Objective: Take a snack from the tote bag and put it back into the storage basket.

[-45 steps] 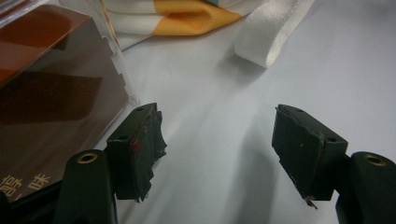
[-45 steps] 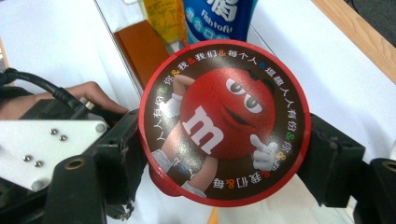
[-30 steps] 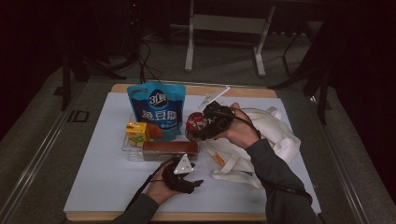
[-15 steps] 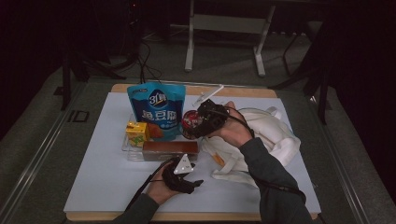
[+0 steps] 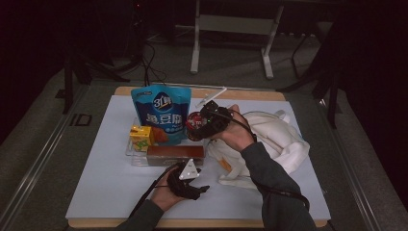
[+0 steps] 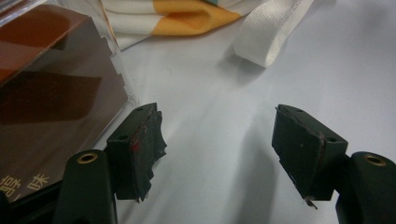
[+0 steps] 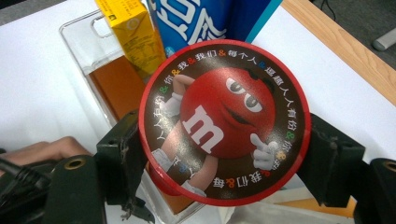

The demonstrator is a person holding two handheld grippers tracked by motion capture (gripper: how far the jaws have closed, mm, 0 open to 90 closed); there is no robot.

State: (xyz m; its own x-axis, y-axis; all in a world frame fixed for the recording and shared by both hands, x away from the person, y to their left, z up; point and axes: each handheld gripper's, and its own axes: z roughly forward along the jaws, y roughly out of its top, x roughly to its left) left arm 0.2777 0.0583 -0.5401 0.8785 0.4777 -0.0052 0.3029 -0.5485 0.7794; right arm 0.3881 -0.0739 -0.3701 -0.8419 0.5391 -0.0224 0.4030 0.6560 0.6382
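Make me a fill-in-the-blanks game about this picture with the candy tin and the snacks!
1. The right gripper is shut on a round tin whose lid shows a cartoon candy coloured ____.
2. The left gripper has its jaws ____, with nothing between them.
3. The small juice carton beside the blue pouch is coloured ____.
4. The brown box lies in a clear plastic ____.

Missing words: red; open; yellow; tray

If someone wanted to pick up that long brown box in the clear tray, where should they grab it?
Probably across the brown box's two long sides, coming from above. It lies flat in the clear tray, narrow enough to span, and the open left hand-held gripper rests beside it.
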